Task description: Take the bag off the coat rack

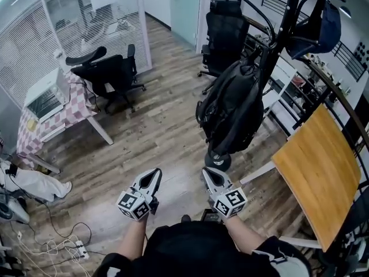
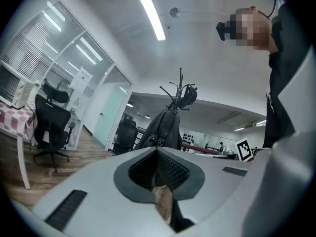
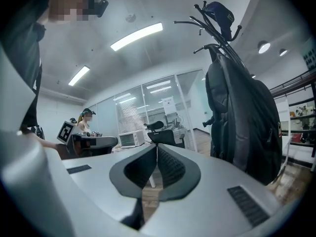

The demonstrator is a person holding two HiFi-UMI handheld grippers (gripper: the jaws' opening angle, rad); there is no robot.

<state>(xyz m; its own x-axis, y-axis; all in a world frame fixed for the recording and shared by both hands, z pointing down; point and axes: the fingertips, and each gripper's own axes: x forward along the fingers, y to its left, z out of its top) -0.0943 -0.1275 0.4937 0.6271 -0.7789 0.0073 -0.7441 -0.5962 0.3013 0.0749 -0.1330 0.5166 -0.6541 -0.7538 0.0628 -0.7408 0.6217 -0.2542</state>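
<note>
A black backpack (image 1: 230, 111) hangs on the dark coat rack (image 1: 282, 33), whose round base (image 1: 218, 159) stands on the wood floor. A dark blue cap (image 1: 323, 25) hangs on an upper hook. My left gripper (image 1: 151, 179) and right gripper (image 1: 209, 176) are held low in front of me, short of the rack's base, both shut and empty. The left gripper view shows the backpack (image 2: 160, 130) straight ahead in the distance. In the right gripper view the backpack (image 3: 244, 122) hangs close at the right, with the cap (image 3: 219, 14) on top.
A wooden table (image 1: 317, 172) stands to the right of the rack. A black office chair (image 1: 109, 71) and a checkered table with a microwave (image 1: 46, 94) are at the left. Another chair (image 1: 222, 30) is behind the rack. Cables (image 1: 52, 244) lie on the floor near my left.
</note>
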